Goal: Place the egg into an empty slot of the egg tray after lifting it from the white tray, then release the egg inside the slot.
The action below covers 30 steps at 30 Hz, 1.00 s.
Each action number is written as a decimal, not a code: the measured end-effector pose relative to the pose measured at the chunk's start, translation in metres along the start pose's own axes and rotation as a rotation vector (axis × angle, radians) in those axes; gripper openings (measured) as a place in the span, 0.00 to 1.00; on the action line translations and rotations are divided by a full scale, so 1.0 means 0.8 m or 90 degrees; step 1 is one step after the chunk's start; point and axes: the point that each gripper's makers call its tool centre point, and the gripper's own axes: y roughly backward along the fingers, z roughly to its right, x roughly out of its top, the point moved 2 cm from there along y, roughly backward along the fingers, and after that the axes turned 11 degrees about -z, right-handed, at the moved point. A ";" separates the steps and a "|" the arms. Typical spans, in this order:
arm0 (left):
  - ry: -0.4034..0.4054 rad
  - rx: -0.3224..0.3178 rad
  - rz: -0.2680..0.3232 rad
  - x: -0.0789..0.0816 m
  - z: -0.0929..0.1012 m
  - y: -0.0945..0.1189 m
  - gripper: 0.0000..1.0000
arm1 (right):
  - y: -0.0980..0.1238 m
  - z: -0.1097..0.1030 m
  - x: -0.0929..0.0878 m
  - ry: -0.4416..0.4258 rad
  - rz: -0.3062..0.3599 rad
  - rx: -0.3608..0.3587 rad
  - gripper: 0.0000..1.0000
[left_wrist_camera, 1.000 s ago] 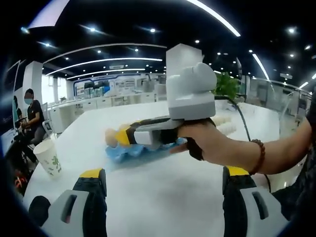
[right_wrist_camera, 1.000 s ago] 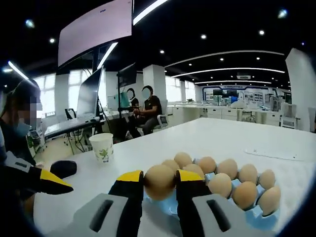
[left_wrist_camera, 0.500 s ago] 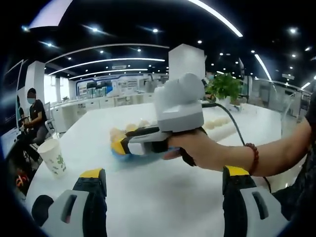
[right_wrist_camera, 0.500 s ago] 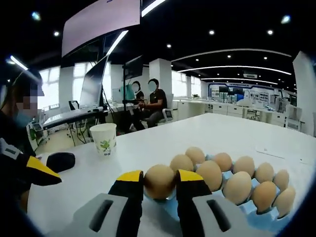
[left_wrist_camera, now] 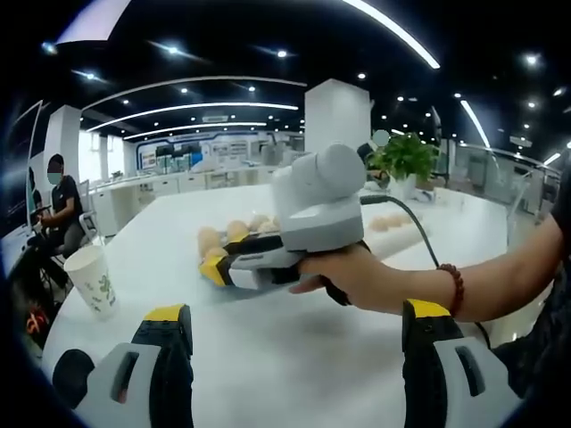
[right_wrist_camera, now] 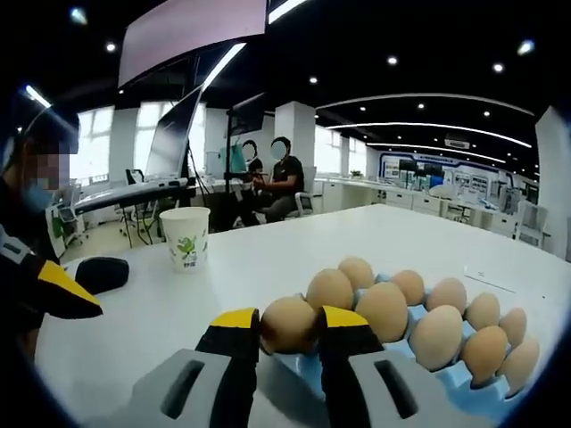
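Right gripper [right_wrist_camera: 287, 332]: jaws closed on the egg [right_wrist_camera: 287, 324], held at the near edge of the blue egg tray [right_wrist_camera: 446, 379].
Hand [left_wrist_camera: 357, 278]: grips it level, forearm extended over the white table [left_wrist_camera: 294, 348].
Left gripper [left_wrist_camera: 294, 343]: jaws wide apart, holding nothing, low over the table.
Paper cup [right_wrist_camera: 186, 239]: upright, well apart.

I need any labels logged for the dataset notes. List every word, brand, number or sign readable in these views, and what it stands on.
No text can be read in these views.
Paper cup: a green printed motif, too small and blurred to read as words.
Blue-framed wall display far behind: too blurred to read.
Egg tray, egg in the right gripper: no markings visible.
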 end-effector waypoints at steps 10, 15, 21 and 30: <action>0.011 0.005 0.005 0.001 -0.002 0.001 1.00 | 0.013 0.004 0.009 -0.014 0.040 0.012 0.30; 0.010 0.003 0.011 0.005 -0.001 0.001 1.00 | 0.027 0.012 0.016 -0.020 0.060 -0.002 0.42; 0.009 0.003 0.014 0.007 0.001 0.001 1.00 | 0.051 0.028 0.022 -0.022 0.076 -0.027 0.58; 0.005 0.002 0.016 0.009 0.006 0.001 1.00 | 0.073 0.044 0.018 -0.027 0.071 -0.045 0.77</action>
